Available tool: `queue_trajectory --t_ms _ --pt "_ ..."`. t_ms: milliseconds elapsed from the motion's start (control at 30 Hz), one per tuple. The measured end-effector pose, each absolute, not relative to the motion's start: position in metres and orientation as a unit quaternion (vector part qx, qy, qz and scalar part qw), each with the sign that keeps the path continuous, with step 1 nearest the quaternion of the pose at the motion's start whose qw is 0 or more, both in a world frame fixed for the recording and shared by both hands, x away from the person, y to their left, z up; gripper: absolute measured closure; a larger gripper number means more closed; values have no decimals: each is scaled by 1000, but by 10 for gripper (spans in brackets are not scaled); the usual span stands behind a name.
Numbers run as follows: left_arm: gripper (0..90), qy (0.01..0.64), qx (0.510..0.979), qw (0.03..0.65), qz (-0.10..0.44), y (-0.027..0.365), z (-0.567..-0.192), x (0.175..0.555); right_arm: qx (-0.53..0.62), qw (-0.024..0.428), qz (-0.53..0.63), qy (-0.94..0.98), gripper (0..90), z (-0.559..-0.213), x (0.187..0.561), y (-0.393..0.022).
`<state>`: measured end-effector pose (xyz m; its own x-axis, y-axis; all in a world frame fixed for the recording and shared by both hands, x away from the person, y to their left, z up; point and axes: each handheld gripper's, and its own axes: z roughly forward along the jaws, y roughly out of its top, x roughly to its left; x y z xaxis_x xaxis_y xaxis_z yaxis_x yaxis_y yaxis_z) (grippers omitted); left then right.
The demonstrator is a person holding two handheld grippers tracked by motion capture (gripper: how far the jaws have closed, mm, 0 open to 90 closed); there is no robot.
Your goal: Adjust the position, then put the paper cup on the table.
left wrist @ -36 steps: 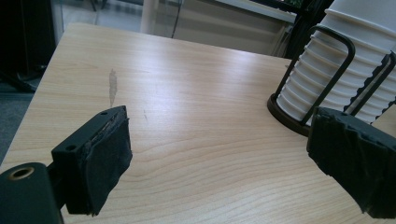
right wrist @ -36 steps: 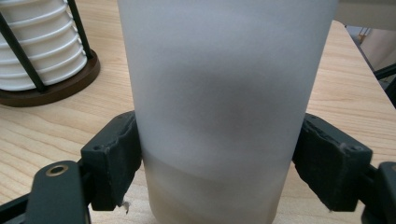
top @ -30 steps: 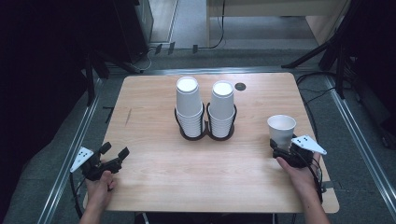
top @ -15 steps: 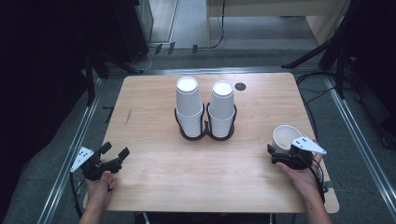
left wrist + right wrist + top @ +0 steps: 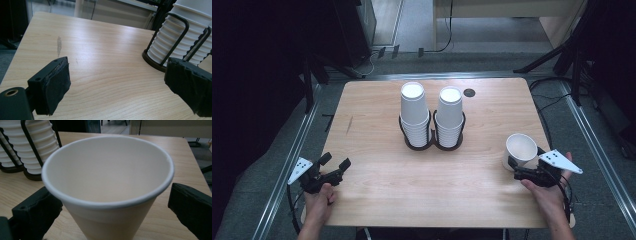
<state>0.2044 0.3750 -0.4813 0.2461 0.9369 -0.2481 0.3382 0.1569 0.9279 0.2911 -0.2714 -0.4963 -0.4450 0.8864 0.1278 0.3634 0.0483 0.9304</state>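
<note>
1. Across the middle of the high view lies the wooden table [image 5: 377, 180], pale and long-grained; a faint grey smear [image 5: 59, 45] marks its surface in the left gripper view.
2. Toward the far half of the table stand two stacks of white paper cups [image 5: 414, 112], side by side and upright; each sits in a loop of a black wire holder [image 5: 432, 145]; a small dark disc [image 5: 469, 92] lies just beyond the right stack.
3. Near the right edge stands a single white paper cup [image 5: 521, 149], well apart from the stacks; it looks tilted toward the person, though the high view is too small to be sure.
4. Just behind that cup is the right gripper [image 5: 523, 169]; its jaws have just been opening and now stand wide, one on each side of the cup; in the right gripper view a gap shows between the right pad [image 5: 190, 207] and the cup's wall, while the left pad sits close under the rim, contact uncertain.
5. At the near left corner rests the left gripper [image 5: 334, 167]; its jaws stand apart with only bare wood between them.
</note>
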Motion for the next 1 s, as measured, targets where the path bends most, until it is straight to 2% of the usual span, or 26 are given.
queue_trajectory --t_ms 633,1000 --pt "64 545 589 523 286 373 -482 205 433 266 523 685 0 -489 250 -297" --pt "64 543 592 521 289 371 -482 205 450 278 529 663 0 -498 235 -316"
